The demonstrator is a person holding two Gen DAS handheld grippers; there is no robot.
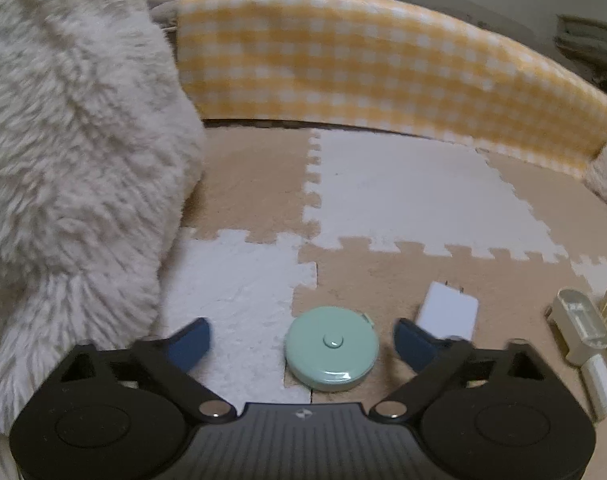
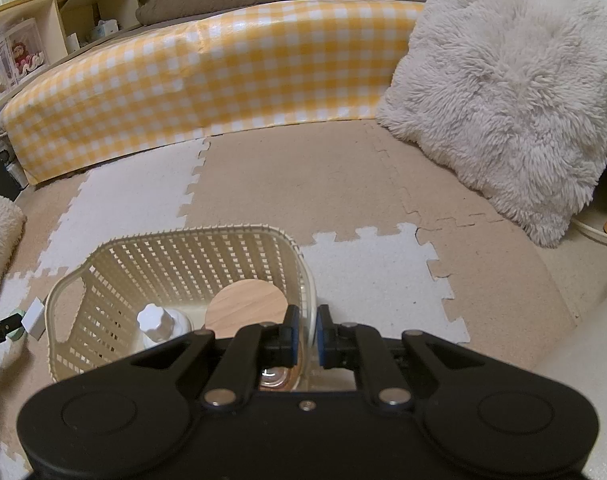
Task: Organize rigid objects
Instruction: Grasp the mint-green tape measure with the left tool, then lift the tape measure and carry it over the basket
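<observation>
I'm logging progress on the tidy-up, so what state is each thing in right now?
Left hand-held gripper: open, fingers either side of the tape measure, not pressing it.
Mint tape measure: flat on the mat, not in the basket.
White charger: lying on the mat, prongs out.
Right hand-held gripper: shut on the basket rim.
Basket: upright, holding a wooden lid and a white bottle.

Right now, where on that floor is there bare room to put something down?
Free: the white and tan foam mat between the yellow checked cover, the fluffy cushion and the basket.

Crowded: around the left gripper, the mint tape measure, white charger and a capped cream item lie close together.
</observation>
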